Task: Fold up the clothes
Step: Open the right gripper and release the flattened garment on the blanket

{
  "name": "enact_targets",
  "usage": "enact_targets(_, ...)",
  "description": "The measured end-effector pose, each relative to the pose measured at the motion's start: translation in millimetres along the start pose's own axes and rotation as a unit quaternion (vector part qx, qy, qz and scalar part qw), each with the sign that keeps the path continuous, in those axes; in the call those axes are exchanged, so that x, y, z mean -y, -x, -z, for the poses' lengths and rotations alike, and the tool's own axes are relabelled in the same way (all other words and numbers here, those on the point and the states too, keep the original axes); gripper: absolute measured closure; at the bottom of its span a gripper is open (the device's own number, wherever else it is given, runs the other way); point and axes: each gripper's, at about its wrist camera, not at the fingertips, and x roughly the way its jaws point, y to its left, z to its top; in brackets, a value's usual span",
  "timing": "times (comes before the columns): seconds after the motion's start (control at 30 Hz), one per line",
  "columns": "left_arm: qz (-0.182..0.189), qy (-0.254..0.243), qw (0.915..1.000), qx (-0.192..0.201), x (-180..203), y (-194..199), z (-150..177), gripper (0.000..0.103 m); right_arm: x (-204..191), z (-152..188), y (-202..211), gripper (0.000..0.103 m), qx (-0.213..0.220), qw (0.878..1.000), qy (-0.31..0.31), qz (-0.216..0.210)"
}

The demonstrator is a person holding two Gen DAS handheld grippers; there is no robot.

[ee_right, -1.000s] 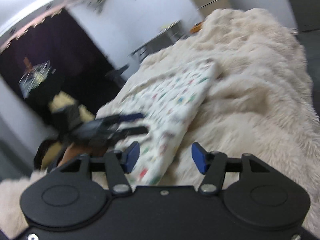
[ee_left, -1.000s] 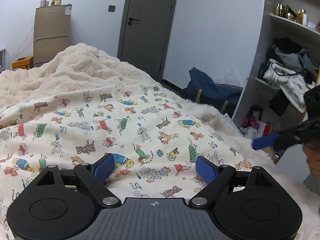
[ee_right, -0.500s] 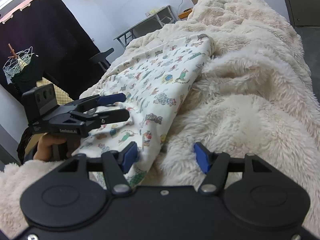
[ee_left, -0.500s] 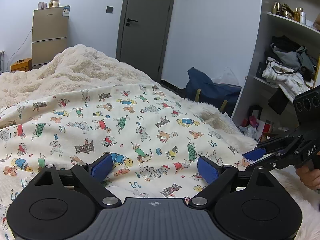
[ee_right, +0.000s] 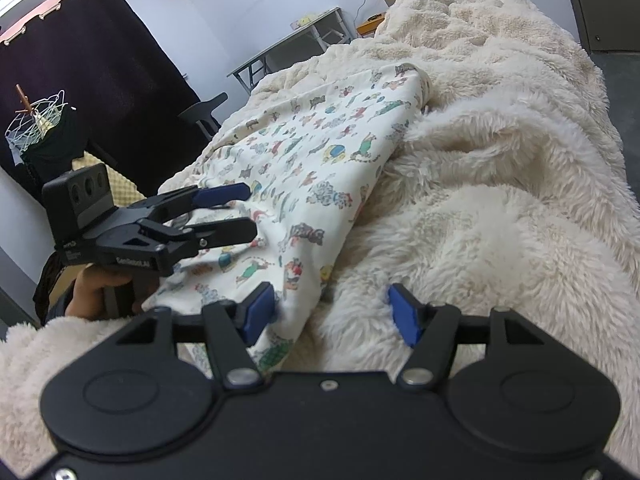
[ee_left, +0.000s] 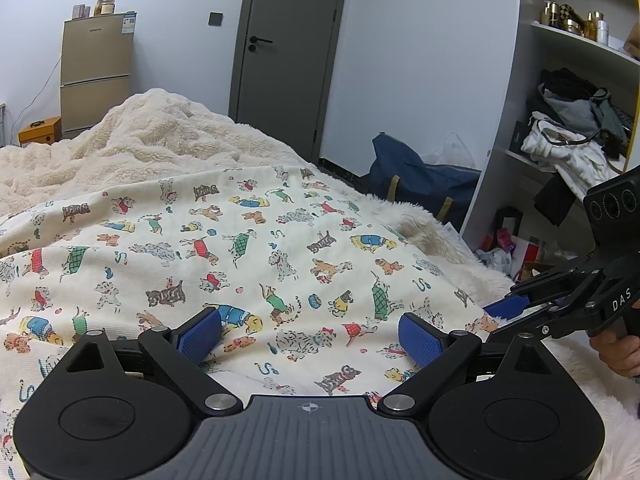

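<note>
Printed cloth (ee_left: 248,256), cream w/ small cartoon dogs, lies spread on a fluffy cream blanket (ee_left: 168,140) covering the bed; in the right wrist view its long edge (ee_right: 360,184) runs along a thick blanket fold (ee_right: 500,168).

Left tongs (ee_left: 310,334) are low over the near part of the cloth, blue pads wide apart, nothing between them but the fabric underneath. Seen from the right wrist view, the left tongs (ee_right: 236,212) sit at the cloth's left side, one pad above the other w/ a clear gap; a hand (ee_right: 100,288) grips the handle below.

Right tongs (ee_right: 332,312) are apart too, straddling the near corner of the cloth: left pad (ee_right: 258,310) over the print, right pad over bare blanket. Pad looks to be touching the fabric, but blur there makes it hard to say. From the left wrist view the right tongs (ee_left: 504,316) come in from the right at the cloth's edge.

Bkgd: grey door (ee_left: 288,48), small fridge (ee_left: 96,76), navy bag (ee_left: 420,176) on the floor, shelves w/ clothes (ee_left: 568,140).
</note>
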Motion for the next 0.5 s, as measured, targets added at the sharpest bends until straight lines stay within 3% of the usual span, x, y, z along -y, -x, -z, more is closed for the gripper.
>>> enact_targets(0.5, 0.001, 0.0, 1.0, -0.001, -0.1, -0.2, -0.7, 0.009, -1.5, 0.9, -2.4, 0.04, -0.004, 1.0, 0.006, 0.004)
